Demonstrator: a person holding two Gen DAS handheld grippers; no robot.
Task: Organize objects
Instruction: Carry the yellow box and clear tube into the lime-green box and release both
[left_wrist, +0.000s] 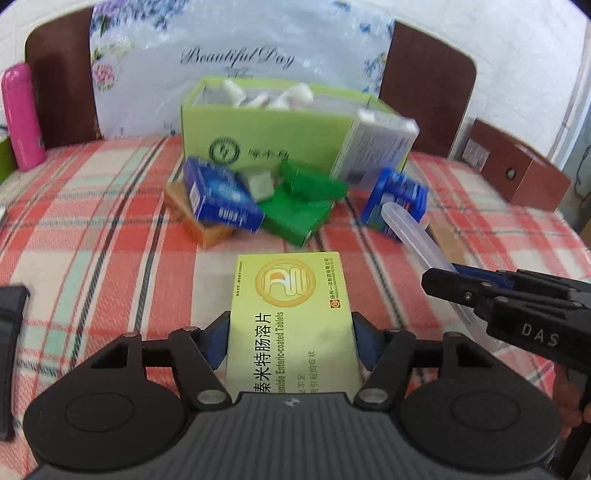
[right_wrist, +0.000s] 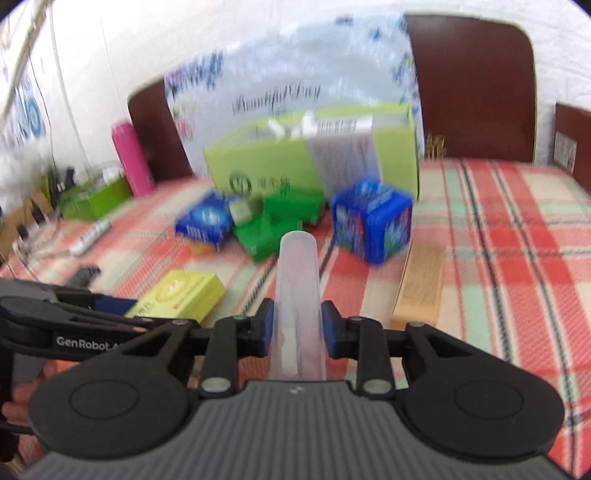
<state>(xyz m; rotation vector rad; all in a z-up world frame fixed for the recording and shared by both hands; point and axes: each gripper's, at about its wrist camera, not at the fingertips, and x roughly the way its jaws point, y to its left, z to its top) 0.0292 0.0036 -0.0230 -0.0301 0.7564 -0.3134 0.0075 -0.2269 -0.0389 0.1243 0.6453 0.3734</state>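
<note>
My left gripper (left_wrist: 291, 328) is shut on a yellow-green tablet box (left_wrist: 291, 310) and holds it above the checked cloth; the box also shows in the right wrist view (right_wrist: 184, 295). My right gripper (right_wrist: 297, 325) is shut on a long clear plastic tube case (right_wrist: 297, 280), which also shows in the left wrist view (left_wrist: 413, 236) at the right. Ahead stands an open light-green carton (left_wrist: 266, 125) with white items inside. In front of it lie a blue box (left_wrist: 221, 195), green boxes (left_wrist: 299, 206), an orange box (left_wrist: 195, 218), a blue cube box (left_wrist: 395, 195) and a white box (left_wrist: 373, 147) leaning on the carton.
A pink flask (left_wrist: 22, 118) stands at the far left. A brown headboard (left_wrist: 424, 81) and a floral plastic bag (left_wrist: 236, 55) are behind the carton. A flat tan box (right_wrist: 421, 288) lies to the right of the tube. A lime tray (right_wrist: 92, 199) sits far left.
</note>
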